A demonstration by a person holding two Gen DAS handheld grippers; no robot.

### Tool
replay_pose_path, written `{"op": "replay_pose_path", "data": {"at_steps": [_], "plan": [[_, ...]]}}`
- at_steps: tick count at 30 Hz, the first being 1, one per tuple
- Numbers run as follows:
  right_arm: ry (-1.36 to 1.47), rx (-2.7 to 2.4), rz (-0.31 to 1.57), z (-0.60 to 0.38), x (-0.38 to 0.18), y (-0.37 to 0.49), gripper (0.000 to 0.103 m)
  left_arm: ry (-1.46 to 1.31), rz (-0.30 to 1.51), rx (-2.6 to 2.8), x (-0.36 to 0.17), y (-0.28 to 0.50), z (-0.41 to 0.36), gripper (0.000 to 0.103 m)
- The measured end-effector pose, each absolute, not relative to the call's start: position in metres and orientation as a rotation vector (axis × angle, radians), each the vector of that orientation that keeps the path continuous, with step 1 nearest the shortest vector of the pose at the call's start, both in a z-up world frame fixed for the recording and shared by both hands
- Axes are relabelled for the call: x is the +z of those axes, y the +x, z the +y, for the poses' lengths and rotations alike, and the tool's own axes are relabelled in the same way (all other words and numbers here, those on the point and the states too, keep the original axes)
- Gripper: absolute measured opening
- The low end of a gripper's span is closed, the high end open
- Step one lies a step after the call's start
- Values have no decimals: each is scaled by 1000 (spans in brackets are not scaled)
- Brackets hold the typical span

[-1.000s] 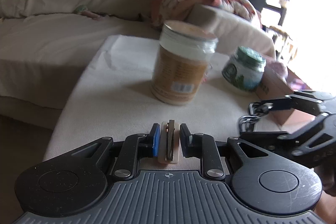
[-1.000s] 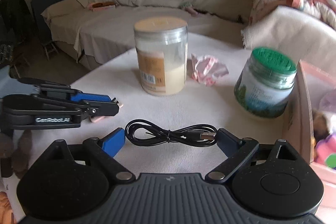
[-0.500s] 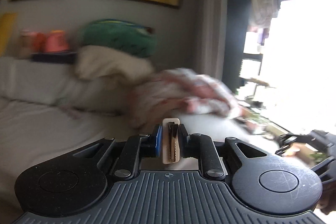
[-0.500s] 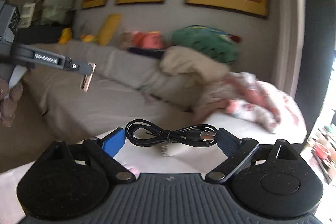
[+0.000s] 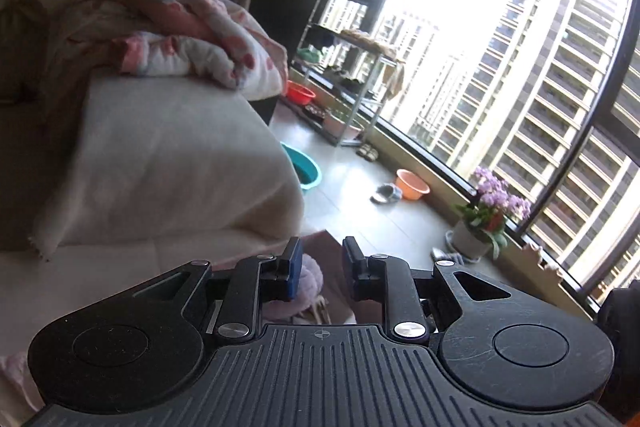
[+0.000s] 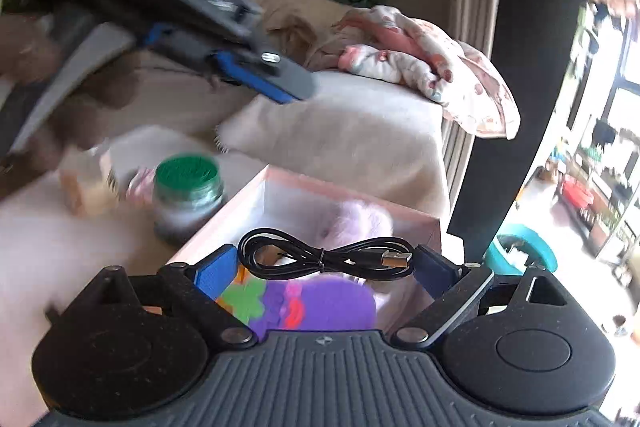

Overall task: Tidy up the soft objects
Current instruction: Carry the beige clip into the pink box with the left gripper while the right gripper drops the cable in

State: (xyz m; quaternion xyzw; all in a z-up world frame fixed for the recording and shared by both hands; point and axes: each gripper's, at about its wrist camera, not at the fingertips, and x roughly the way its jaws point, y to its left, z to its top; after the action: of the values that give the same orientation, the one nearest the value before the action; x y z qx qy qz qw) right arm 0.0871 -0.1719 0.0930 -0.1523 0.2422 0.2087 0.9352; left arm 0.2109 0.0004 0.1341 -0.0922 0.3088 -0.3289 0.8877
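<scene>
Right wrist view: right tool [image 6: 322, 263] grips limp, light coiled USB cable [image 6: 320, 259] end-to-end; left tool [image 5: 320, 273] opening, empty.

Glossy black cable [image 6: 324, 259]; matt ribbed plastic claw [image 6: 324, 267] body; fuzzy lilac plush [image 6: 360, 223]; smooth pink box [image 6: 348, 187]; green-lidded glass jar [image 6: 188, 195].

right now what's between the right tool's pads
A coiled black cable spans the gap between the right tool pads, over the pink box; right wrist view.
</scene>
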Motion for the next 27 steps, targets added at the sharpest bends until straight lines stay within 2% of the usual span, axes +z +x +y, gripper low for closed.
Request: {"op": "replay_pose_path", "data": {"at_steps": [7, 12, 14, 21, 27], "plan": [[-239, 474, 471, -152, 104, 97, 94, -194, 601, -641, 143, 176, 57, 24], [110, 433, 839, -163, 93, 170, 94, -223, 594, -609, 127, 131, 95, 24], [209, 403, 893, -173, 85, 182, 94, -218, 595, -617, 116, 113, 104, 24], [128, 361, 766, -175, 96, 158, 94, -80, 669, -668, 65, 68, 116, 24], [-92, 487, 621, -155, 103, 92, 94, 111, 730, -729, 40, 41, 101, 24]]}}
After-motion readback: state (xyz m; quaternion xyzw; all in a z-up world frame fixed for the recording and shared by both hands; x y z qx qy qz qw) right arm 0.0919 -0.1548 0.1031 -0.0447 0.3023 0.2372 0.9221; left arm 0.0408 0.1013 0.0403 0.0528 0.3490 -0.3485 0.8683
